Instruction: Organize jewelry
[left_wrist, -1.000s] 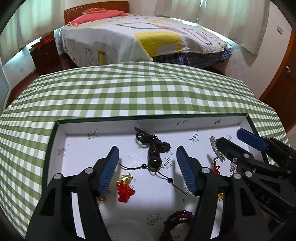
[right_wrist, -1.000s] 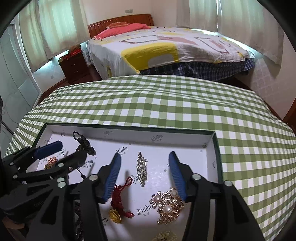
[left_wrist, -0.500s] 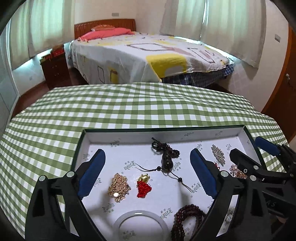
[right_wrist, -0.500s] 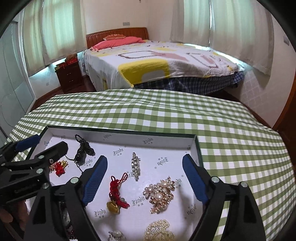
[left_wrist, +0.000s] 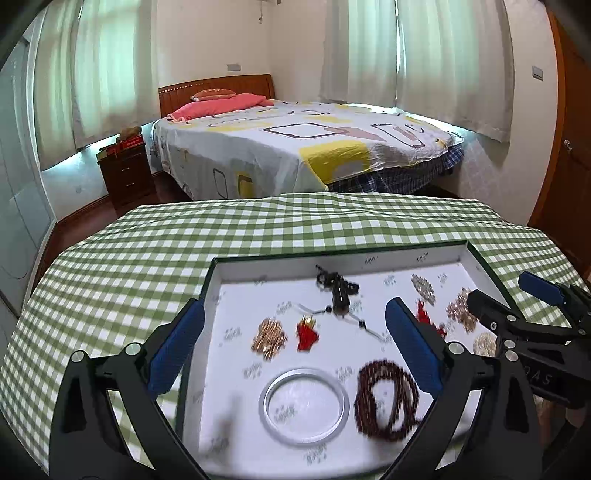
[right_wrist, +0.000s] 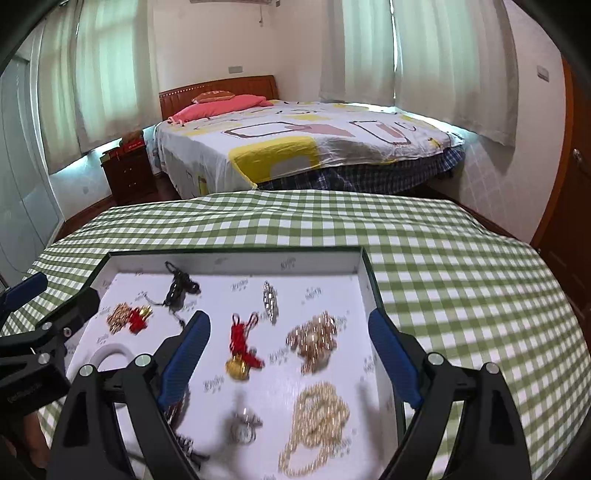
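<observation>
Both cameras now take in far more of the room than a second ago: the bed fills the upper frame and the green checked tablecloth shows wide, with the white tray lower and smaller in view. Left gripper jaws have just been opening and stand wide apart, nothing between the pads; earlier they flanked the dark pendant on its cord, which now lies clear ahead of them. Right gripper jaws likewise have just been opening, wide, nothing gripped. Tray contents, all lying loose on the floor of the tray: dark-red bead strand beside pale bangle at the near edge; gold pearl chain; gold pearl brooch; red knotted charm with gold bell; small gold brooch just beside red tassel charm; slim rhinestone pin.
</observation>
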